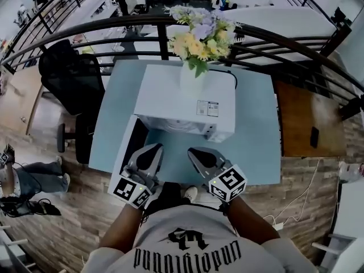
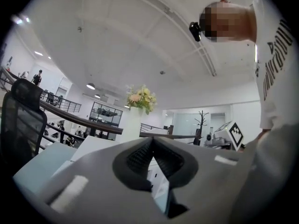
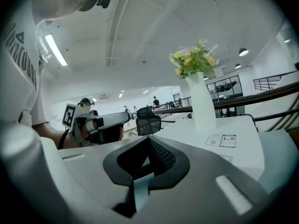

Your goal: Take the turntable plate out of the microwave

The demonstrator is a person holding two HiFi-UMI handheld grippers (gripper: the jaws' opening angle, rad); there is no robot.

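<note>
A white microwave (image 1: 182, 95) stands on a light blue table (image 1: 256, 129), its dark door (image 1: 129, 147) swung open to the left. From above I cannot see into the cavity, so the turntable plate is hidden. My left gripper (image 1: 152, 148) and right gripper (image 1: 193, 151) hover side by side just in front of the opening, both shut and holding nothing. In the left gripper view the jaws (image 2: 152, 141) meet at the tip, with the microwave top (image 2: 100, 146) beyond them. The right gripper (image 3: 149, 141) is likewise shut, the microwave (image 3: 219, 129) to its right and the left gripper (image 3: 105, 122) beside it.
A white vase of flowers (image 1: 192, 78) sits on top of the microwave. A black office chair (image 1: 71, 78) stands left of the table. A dark railing (image 1: 273, 38) runs behind it. A wooden side table (image 1: 310, 118) is at the right. A person's legs (image 1: 34, 175) show far left.
</note>
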